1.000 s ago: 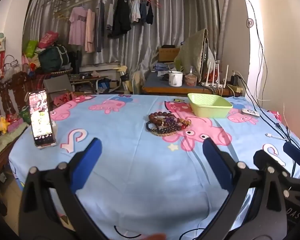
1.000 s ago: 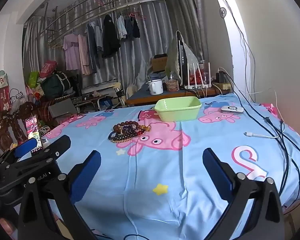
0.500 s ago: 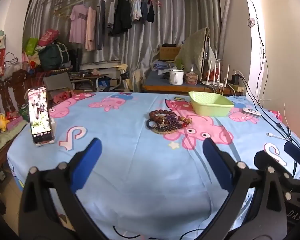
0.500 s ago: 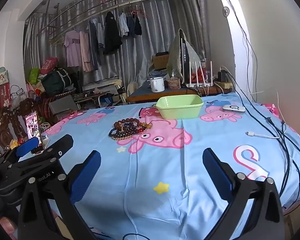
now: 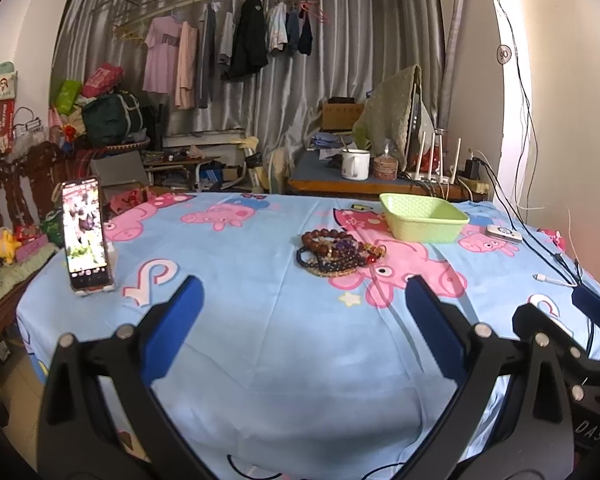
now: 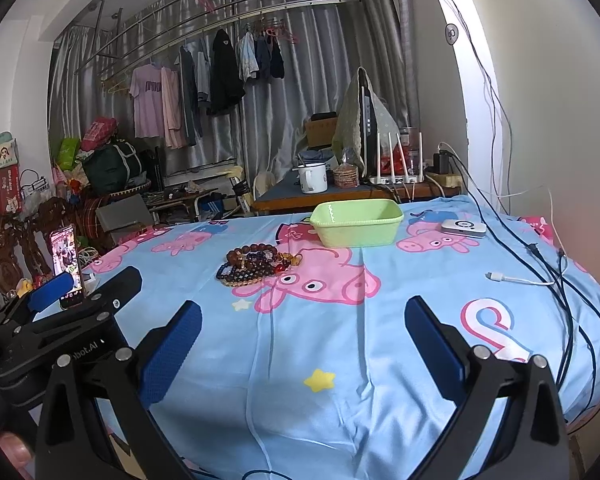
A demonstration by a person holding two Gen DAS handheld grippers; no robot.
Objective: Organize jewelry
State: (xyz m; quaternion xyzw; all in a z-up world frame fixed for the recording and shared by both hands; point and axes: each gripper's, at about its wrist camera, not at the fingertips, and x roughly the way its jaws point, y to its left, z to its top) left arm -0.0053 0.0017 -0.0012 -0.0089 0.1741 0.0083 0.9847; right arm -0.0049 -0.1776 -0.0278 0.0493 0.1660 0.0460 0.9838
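Both our tongs, the left gripper (image 5: pixel 300 312) and right gripper (image 6: pixel 302 336), are wide open and hold nothing; we see beads (image 5: pixel 338 253) beside the green basket (image 5: pixel 424 222).

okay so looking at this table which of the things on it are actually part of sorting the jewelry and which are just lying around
Part of the job:
- pile of beaded bracelets
- green basket, empty as far as the view shows
- left gripper and right gripper, both open and holding nothing

Just lying about:
- phone on a stand
- small white device
- white charging cable
- black cables
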